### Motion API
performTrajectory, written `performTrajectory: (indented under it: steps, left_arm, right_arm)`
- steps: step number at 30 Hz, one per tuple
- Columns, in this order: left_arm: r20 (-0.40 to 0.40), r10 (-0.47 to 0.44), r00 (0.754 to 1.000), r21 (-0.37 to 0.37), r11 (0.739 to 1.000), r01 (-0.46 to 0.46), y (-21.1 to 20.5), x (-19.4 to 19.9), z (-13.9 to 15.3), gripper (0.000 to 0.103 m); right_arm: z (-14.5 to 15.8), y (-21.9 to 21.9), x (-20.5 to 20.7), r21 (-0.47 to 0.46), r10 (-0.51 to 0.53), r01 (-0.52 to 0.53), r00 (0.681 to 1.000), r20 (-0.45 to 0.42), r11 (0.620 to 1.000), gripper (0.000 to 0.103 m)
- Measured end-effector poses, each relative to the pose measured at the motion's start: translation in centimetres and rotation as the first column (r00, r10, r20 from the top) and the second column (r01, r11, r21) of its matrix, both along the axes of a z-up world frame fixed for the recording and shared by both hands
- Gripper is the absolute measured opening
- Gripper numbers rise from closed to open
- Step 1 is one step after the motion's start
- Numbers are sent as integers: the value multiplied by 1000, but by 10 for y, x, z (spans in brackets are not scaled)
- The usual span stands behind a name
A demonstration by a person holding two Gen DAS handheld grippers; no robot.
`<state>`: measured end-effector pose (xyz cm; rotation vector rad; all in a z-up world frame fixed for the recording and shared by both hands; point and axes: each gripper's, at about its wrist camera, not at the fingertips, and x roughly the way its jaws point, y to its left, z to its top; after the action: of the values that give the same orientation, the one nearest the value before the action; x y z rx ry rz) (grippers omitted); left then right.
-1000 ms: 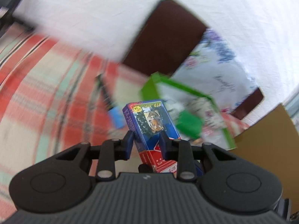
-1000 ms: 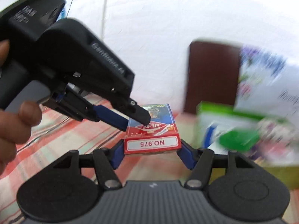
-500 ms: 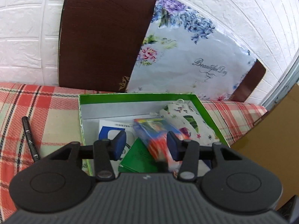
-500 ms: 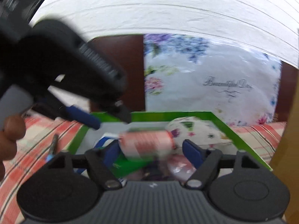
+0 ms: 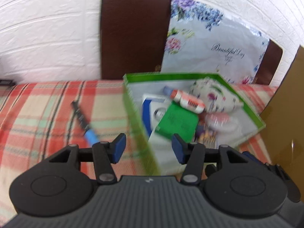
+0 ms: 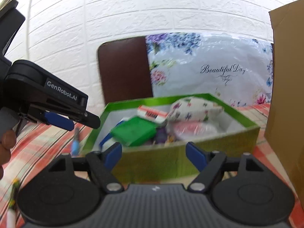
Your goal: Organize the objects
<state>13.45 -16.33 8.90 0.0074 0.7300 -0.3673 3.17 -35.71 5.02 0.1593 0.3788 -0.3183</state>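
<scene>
Released, card pack (image 5: 187, 102) seemingly lies in green box (image 5: 133, 102), blurred.

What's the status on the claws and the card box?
Left claw opening, nothing between its pads. Right claw open, empty. Card box lies in the green tray. Pen on the cloth, outside the tray.

One green box (image 5: 133, 98) on one plaid cloth (image 5: 41, 110), one card pack (image 5: 188, 101), one floral pouch (image 5: 216, 95), one green packet (image 5: 176, 121), one pen (image 5: 83, 121), two grippers, left (image 5: 148, 150), right (image 6: 154, 154), both empty
</scene>
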Motion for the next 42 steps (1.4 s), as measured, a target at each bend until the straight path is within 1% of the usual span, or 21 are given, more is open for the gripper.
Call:
performTrajectory:
  steps: [5, 9, 13, 18, 23, 29, 33, 42]
  left_arm:
    - [-23, 55, 998, 53, 997, -54, 21, -33, -14, 56]
    - [-43, 99, 994, 87, 992, -95, 38, -50, -27, 57]
    - [-41, 135, 990, 111, 985, -129, 55, -65, -34, 57]
    - [-27, 165, 986, 127, 979, -160, 75, -76, -38, 57]
    - [-23, 193, 981, 130, 973, -189, 93, -79, -41, 58]
    - [-37, 227, 973, 126, 967, -221, 111, -77, -49, 58]
    - [-47, 242, 969, 121, 964, -235, 120, -74, -53, 58]
    - [-42, 271, 962, 124, 957, -264, 135, -66, -57, 59]
  right_arm:
    - [-4, 27, -24, 35, 85, -83, 995, -58, 996, 77]
    - [-8, 52, -37, 52, 148, -143, 984, -102, 988, 77]
    - [-8, 72, -42, 44, 194, -190, 974, -119, 981, 77]
    - [-6, 89, -45, 40, 224, -221, 966, -128, 974, 77]
    - [-6, 98, -41, 29, 243, -241, 959, -144, 970, 77]
    - [-9, 110, -38, 17, 266, -267, 949, -170, 964, 77]
    - [-13, 114, -34, 12, 278, -281, 942, -187, 960, 77]
    - [-19, 121, -27, 14, 295, -299, 931, -215, 954, 77]
